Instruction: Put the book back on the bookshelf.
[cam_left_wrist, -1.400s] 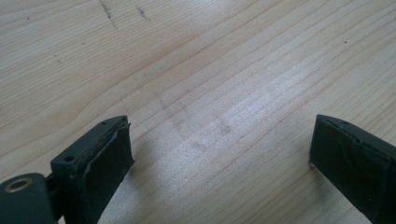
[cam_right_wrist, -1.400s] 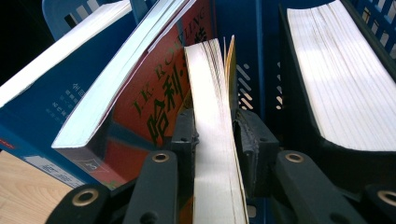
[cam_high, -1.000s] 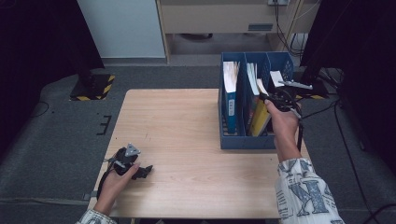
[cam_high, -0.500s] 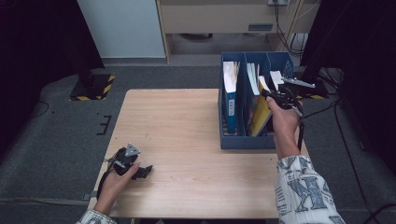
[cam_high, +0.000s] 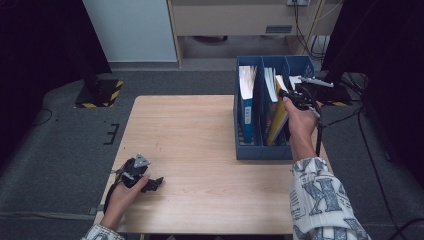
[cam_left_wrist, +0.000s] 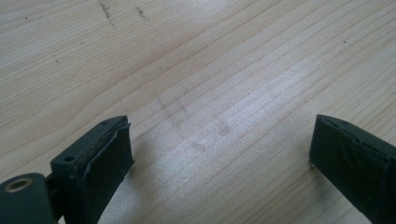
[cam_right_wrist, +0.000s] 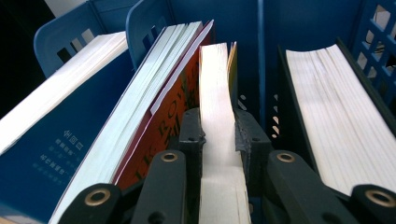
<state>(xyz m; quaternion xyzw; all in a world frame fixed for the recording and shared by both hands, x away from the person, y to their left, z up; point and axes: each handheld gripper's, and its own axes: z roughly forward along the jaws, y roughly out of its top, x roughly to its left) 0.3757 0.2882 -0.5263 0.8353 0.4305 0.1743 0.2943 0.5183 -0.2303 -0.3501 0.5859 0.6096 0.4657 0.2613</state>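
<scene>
The right hand-held gripper (cam_right_wrist: 218, 135) is clamped on the page edge of a yellow-covered book (cam_right_wrist: 215, 93), which stands tilted in the middle compartment of the blue file rack (cam_high: 260, 150) at the counter's (cam_high: 200, 130) far right side. The left hand-held gripper (cam_left_wrist: 219, 154) rests on the counter near its front left corner, jaws spread wide with nothing between them.

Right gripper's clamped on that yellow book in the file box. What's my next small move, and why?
Probably lift it straight up: the right gripper is shut on the yellow book, which leans among other books in the blue file box, so a sideways pull may snag.
</scene>
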